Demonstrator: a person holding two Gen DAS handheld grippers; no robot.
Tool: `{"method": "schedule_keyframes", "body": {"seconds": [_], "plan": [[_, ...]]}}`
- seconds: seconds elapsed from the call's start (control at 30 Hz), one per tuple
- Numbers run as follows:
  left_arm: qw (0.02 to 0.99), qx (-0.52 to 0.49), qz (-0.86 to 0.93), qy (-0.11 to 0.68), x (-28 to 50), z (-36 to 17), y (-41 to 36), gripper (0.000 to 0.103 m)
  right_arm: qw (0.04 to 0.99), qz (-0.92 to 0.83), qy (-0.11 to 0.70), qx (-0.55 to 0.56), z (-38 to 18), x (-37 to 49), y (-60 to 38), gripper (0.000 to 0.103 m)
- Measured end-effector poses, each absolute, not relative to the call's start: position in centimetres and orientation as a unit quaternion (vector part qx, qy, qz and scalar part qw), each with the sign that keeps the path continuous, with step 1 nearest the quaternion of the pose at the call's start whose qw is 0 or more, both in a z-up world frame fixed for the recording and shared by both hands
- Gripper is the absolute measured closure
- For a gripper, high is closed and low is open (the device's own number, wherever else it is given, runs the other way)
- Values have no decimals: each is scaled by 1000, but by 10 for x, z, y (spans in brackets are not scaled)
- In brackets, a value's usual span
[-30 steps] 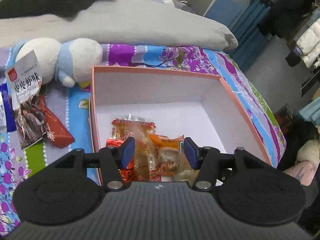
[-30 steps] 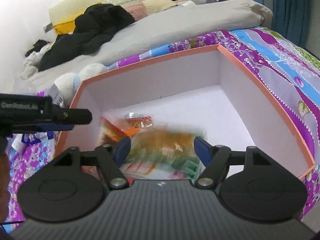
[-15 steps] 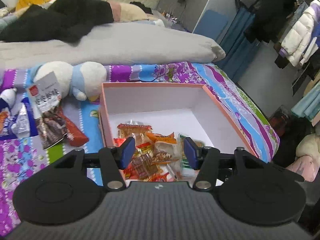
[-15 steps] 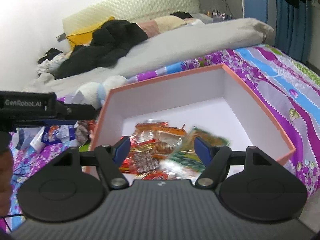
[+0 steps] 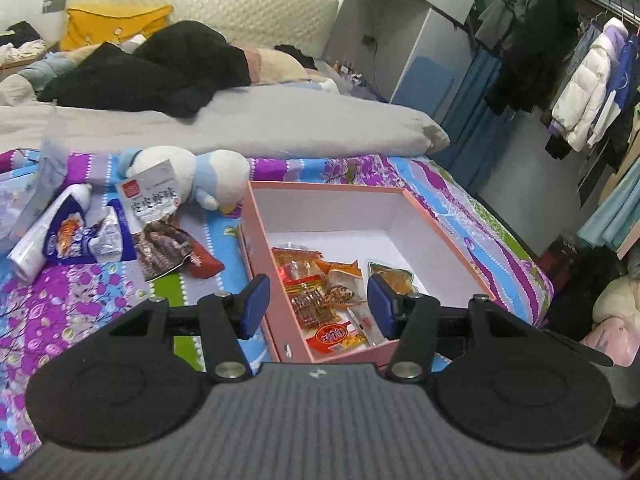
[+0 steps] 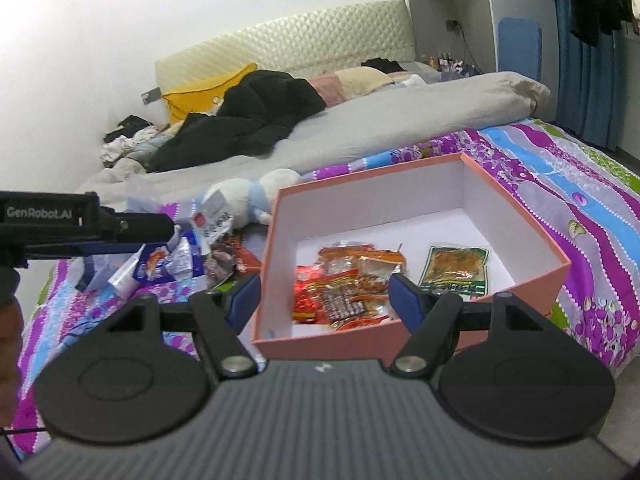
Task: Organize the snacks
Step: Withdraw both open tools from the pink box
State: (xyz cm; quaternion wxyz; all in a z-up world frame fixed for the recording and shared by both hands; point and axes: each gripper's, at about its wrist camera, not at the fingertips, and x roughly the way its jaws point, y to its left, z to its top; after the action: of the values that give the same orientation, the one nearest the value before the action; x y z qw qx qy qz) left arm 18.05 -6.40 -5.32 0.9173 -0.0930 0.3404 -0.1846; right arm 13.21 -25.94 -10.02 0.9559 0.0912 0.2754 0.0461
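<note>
We had several snack packets (image 5: 320, 296) lying inside the pink box (image 5: 256, 248) on the bed; more bags (image 5: 160, 236) waited left of the box. Our left claw (image 5: 318, 306) and right claw (image 6: 320, 294) stood half open, empty.

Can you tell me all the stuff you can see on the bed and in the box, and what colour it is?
box: one, pink outside, white inside, on the bedspread
snack packets in the box: a pile, red and orange, near corner
green packet: one, lying apart from the pile in the box
loose packets: several, white, blue, brown and red, on the bedspread left of the box
plush toy: one, white and blue, behind the loose packets
bedspread: one, purple, blue and green flowers
duvet: one, grey, behind the box
clothes: black heap on the duvet
cushion: one, yellow, by the headboard
left claw: open, empty
right claw: open, empty
</note>
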Motion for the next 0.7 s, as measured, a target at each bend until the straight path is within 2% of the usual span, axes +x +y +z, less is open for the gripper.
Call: {"method": "schedule_keyframes", "body": {"seconds": [0.7], "plan": [[931, -100, -89, 340, 80, -67, 11, 43, 957, 124, 257, 51, -116, 72, -190, 31]]}}
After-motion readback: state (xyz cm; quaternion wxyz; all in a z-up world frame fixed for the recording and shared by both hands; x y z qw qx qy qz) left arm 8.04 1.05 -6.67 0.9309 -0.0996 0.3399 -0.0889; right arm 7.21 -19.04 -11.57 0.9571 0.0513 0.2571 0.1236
